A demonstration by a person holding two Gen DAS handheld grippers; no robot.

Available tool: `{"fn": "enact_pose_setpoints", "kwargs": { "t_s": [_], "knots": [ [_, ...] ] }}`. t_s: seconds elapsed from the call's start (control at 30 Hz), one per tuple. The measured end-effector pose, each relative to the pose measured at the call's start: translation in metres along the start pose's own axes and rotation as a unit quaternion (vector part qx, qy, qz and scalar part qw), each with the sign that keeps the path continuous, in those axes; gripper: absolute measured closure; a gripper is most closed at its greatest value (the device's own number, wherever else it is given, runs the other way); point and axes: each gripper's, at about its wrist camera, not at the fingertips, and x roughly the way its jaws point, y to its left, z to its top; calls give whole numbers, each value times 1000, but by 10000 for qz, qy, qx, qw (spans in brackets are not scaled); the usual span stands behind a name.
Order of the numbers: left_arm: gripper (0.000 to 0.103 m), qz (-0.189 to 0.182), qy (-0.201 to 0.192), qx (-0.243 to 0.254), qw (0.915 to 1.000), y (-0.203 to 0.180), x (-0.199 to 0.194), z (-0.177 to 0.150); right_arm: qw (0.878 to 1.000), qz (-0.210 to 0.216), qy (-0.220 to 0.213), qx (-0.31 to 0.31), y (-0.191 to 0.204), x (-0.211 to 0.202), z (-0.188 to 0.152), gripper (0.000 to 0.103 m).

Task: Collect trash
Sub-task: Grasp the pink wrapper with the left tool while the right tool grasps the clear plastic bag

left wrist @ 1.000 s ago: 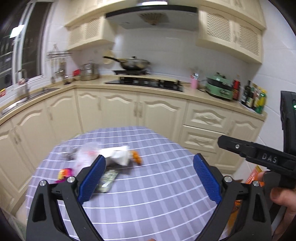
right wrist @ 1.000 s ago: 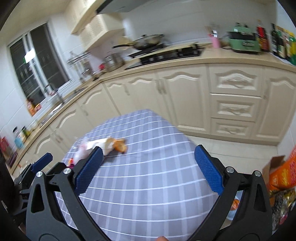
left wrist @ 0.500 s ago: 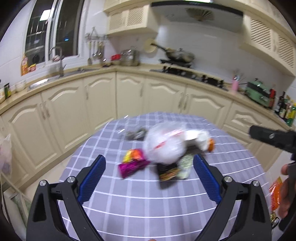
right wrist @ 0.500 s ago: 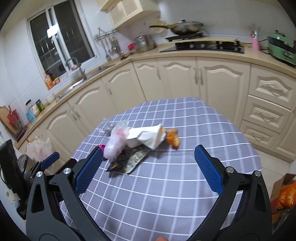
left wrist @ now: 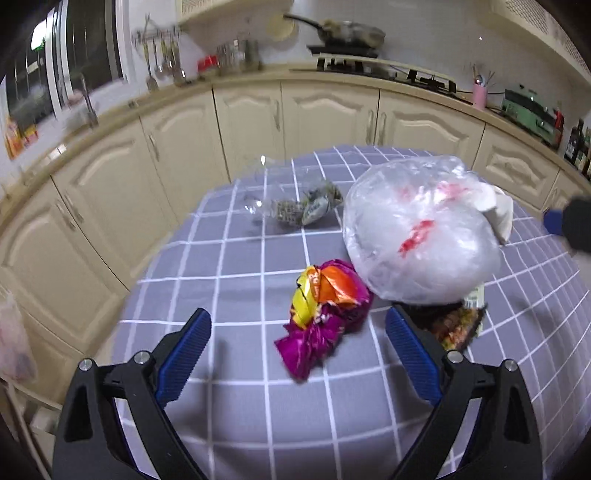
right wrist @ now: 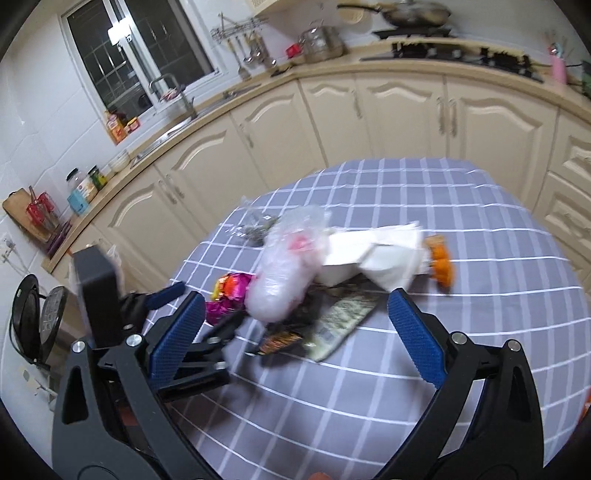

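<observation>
A pile of trash lies on the checked purple tablecloth (left wrist: 258, 398). It holds a clear plastic bag with red print (left wrist: 421, 236), a crumpled magenta and orange wrapper (left wrist: 325, 317), a dark snack packet (left wrist: 458, 325), a clear wrapper with grey bits (left wrist: 295, 206) and white paper (right wrist: 376, 254). An orange peel piece (right wrist: 439, 262) lies beside the paper. My left gripper (left wrist: 297, 354) is open, with the magenta wrapper between its fingers. My right gripper (right wrist: 295, 328) is open above the near side of the pile (right wrist: 288, 269). The left gripper also shows in the right wrist view (right wrist: 192, 314).
Cream kitchen cabinets (left wrist: 325, 114) curve behind the round table. The counter carries a stove with a pan (left wrist: 343, 33), a sink (right wrist: 173, 122), jars and utensils. A thin plastic bag (left wrist: 14, 343) hangs at far left. The table edge (left wrist: 147, 266) lies to the left of the pile.
Both grippers have swung left and come down closer to the trash pile. The magenta wrapper now lies between the left fingers. Both stay open.
</observation>
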Motion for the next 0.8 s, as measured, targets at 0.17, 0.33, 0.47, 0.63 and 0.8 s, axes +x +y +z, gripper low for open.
{"fn": "enact_pose_setpoints", "kwargs": {
  "t_s": [0.17, 0.33, 0.47, 0.63, 0.8],
  "knots": [
    [63, -529, 170, -314, 9980, 11, 8, 1, 9992, 31, 304, 243, 3, 39, 9, 23],
    [64, -484, 25, -529, 9974, 19, -2, -9, 9974, 135, 601, 363, 4, 67, 7, 68],
    [64, -359, -79, -712, 9968, 26, -17, -20, 9981, 402, 399, 253, 10, 47, -4, 72],
    [64, -344, -382, -963, 9940, 24, -48, -29, 9977, 664, 53, 119, 9, 3, -13, 72],
    [64, -395, -751, -971, 9917, 6, -86, -26, 9965, 744, -380, 99, -3, -54, -19, 72]
  ]
}}
